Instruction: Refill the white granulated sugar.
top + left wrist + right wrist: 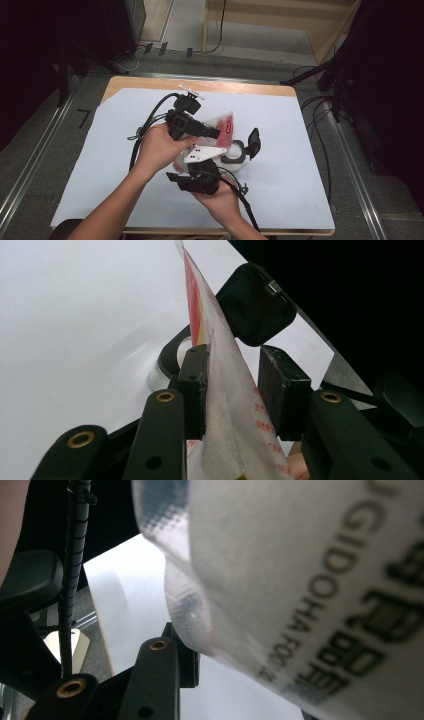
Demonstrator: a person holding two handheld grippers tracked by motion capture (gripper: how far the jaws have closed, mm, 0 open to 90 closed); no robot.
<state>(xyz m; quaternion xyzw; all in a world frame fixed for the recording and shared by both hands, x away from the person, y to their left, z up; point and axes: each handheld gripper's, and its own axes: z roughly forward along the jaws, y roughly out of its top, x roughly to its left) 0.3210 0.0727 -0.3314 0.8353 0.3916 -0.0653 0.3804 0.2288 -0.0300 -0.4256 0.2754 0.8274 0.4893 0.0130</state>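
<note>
over the middle of the white-covered table you've got the clear plastic bag with red print lifted up between both tools, so the pickup part looks done. just beside it, toward the right, sits the small round container with its black flip lid standing open, which makes me think the powdery white stuff in the bag is headed in there.

your left gripper has the bag running up between its jaws. the left pad is against the plastic, but the right pad stands a little off it, so the jaws look parted rather than pinching.

your right gripper is low and near you in the high view, tucked under the bag. its own camera is so close to the bag that one jaw is hidden behind it, so i can't tell if that one's clamped or not.

what's left, as i read it: get the bag opened or tipped over the container. can't see any powder in the container yet.
</note>
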